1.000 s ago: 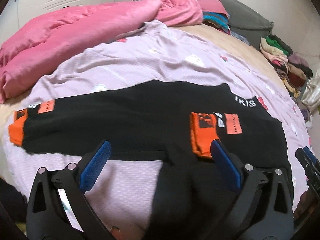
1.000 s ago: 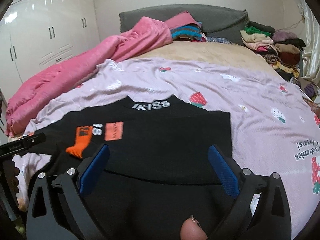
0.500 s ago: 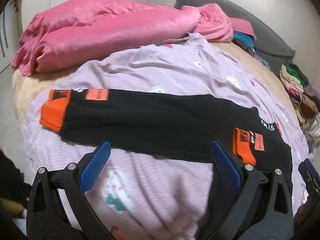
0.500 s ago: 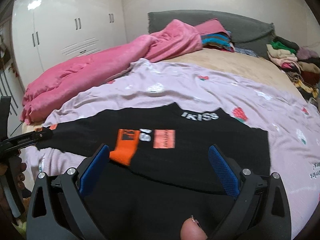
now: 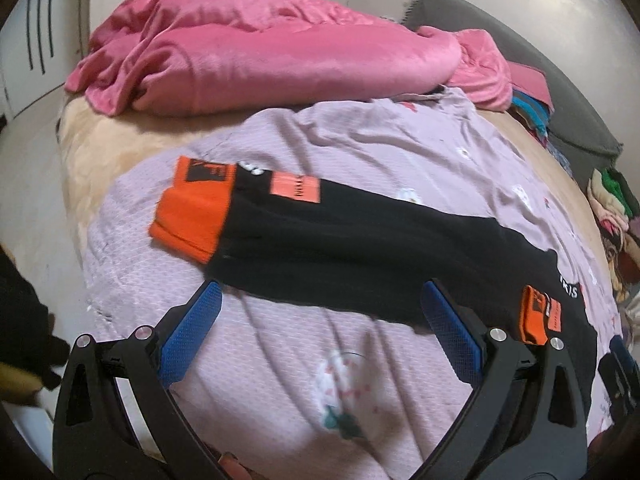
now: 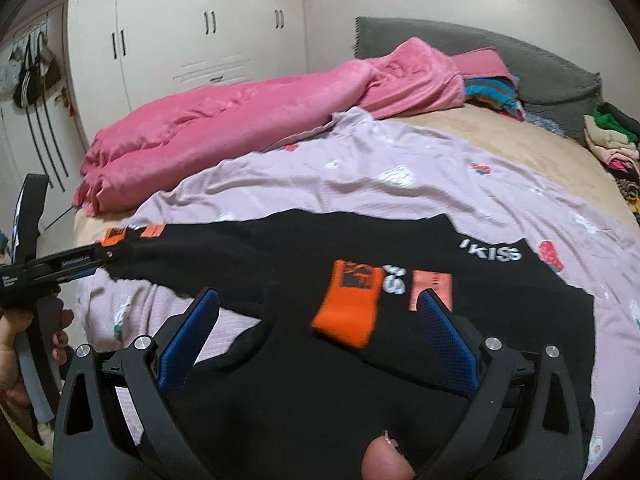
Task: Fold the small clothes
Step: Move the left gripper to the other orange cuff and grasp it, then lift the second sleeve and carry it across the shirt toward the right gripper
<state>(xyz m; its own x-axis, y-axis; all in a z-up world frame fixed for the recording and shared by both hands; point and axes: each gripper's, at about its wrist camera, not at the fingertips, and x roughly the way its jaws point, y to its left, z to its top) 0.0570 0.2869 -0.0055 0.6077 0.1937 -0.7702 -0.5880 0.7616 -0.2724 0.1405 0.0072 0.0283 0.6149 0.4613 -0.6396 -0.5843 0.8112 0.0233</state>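
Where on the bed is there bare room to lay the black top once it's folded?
Free: lilac sheet between the black top and the pink blanket; tan mattress beyond the sheet, below the grey headboard. Crowded: clothes pile at the far right; blanket along the left edge.

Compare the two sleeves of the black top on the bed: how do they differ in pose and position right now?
The left sleeve lies stretched out straight onto the lilac sheet, while the right sleeve is folded in across the top's black body. The left sleeve's orange cuff rests on the sheet beside the open left gripper; the right sleeve's cuff rests on black fabric between the open right gripper's fingers. Both have orange cuffs and orange patches.
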